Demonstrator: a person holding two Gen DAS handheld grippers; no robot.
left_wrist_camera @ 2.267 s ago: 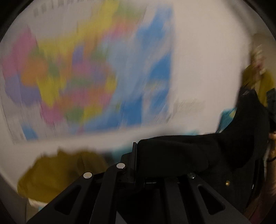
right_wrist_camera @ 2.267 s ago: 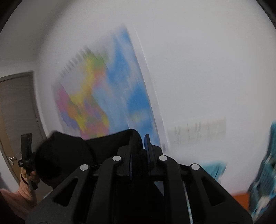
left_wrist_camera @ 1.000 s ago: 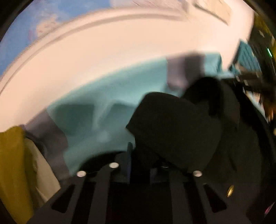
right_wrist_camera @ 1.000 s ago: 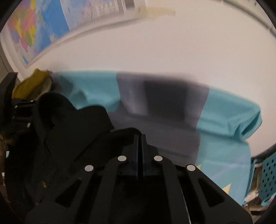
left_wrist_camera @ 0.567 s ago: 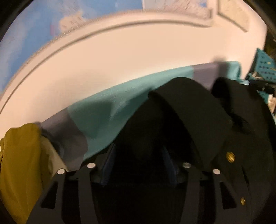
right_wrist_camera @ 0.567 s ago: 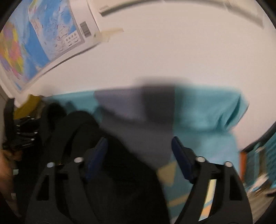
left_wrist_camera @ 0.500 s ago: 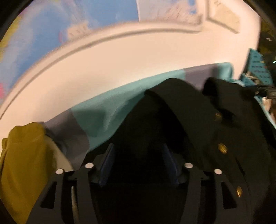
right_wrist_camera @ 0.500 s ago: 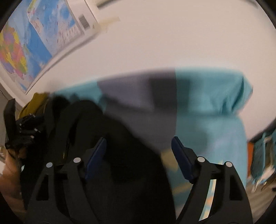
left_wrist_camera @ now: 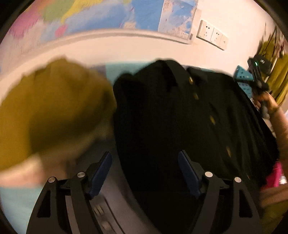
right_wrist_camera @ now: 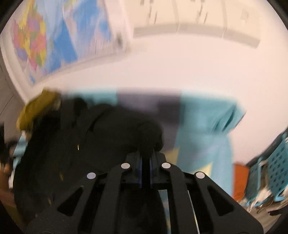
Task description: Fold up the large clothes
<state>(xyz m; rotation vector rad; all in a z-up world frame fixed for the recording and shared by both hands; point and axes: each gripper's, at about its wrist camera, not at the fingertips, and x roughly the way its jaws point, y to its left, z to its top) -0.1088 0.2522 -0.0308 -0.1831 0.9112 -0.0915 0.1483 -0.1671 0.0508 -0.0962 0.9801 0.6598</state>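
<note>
A black garment (left_wrist_camera: 180, 117) with small gold buttons lies spread on a teal and grey cloth (right_wrist_camera: 201, 126). My left gripper (left_wrist_camera: 144, 172) hovers over its near left edge. Its jaws are opening, the blue pads (left_wrist_camera: 100, 172) stand wide apart, and black cloth lies below the gap without being pinched. My right gripper (right_wrist_camera: 146, 162) is shut on a bunched fold of the black garment (right_wrist_camera: 115, 129). In the left wrist view a hand (left_wrist_camera: 270, 106) holds that right gripper's body (left_wrist_camera: 259, 66) at the garment's far right side.
A mustard-yellow garment (left_wrist_camera: 54, 108) is heaped just left of the black one, also seen as a mustard-yellow heap (right_wrist_camera: 39, 106). A blue slotted basket (right_wrist_camera: 270, 167) stands at the right. Behind are a white wall, a coloured map (left_wrist_camera: 108, 16) and wall sockets (left_wrist_camera: 212, 34).
My left gripper let go of the black garment, opened and swung left toward the mustard heap. My right gripper opened over the cloth, then shut again on a black fold.
</note>
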